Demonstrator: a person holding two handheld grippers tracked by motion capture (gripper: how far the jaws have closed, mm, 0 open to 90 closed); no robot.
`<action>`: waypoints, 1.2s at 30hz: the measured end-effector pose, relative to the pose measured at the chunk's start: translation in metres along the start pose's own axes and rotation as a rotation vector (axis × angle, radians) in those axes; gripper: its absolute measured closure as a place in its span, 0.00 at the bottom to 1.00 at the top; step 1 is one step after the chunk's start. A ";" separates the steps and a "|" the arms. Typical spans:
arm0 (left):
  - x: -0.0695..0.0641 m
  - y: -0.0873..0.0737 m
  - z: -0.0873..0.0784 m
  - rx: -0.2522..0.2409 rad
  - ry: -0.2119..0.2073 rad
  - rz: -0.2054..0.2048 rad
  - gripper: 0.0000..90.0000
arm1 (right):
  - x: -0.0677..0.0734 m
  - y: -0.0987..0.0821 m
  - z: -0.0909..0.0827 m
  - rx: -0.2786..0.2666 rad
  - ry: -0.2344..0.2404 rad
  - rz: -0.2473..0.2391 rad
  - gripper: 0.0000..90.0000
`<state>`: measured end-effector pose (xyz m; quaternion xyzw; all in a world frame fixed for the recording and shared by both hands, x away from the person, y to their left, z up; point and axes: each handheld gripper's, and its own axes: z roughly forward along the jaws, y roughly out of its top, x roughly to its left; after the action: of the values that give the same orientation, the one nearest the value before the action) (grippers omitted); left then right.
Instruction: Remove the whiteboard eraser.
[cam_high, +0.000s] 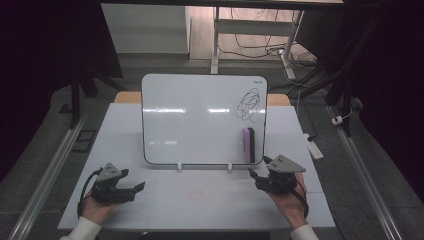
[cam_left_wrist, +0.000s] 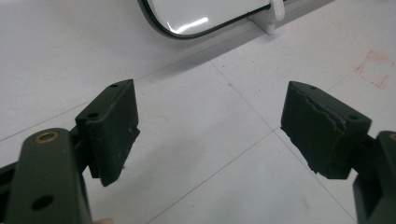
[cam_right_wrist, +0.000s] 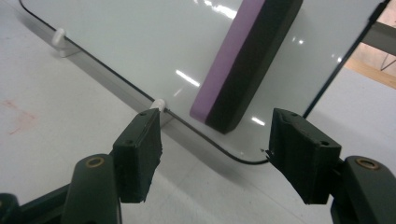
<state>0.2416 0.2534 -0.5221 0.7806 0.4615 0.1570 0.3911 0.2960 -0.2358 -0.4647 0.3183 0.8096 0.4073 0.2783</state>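
Note:
A white whiteboard stands tilted on small white feet at the middle of the table. A black scribble marks its upper right. A purple-and-black eraser stands upright against its lower right. My right gripper is just in front of and below the eraser, jaws open with nothing between them. In the right gripper view the eraser lies beyond the gripper on the whiteboard. My left gripper rests open at the front left. In its own view the gripper frames bare table.
The white table bears a faint red square mark near its front middle, also seen as a red mark. Metal rails run along both sides. A desk frame with cables stands beyond the table.

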 end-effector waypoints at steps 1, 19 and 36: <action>0.000 0.000 0.000 0.000 0.000 0.000 0.22 | 0.000 0.000 0.000 0.000 0.000 0.000 0.37; 0.002 -0.002 -0.002 -0.003 0.007 -0.003 0.22 | 0.007 0.014 0.029 0.031 -0.087 0.082 0.52; 0.002 -0.002 -0.002 0.000 0.008 0.002 0.22 | 0.011 0.020 0.034 0.055 -0.131 0.167 0.67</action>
<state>0.2401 0.2568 -0.5230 0.7804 0.4623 0.1604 0.3892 0.3187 -0.2017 -0.4681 0.4183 0.7712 0.3848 0.2867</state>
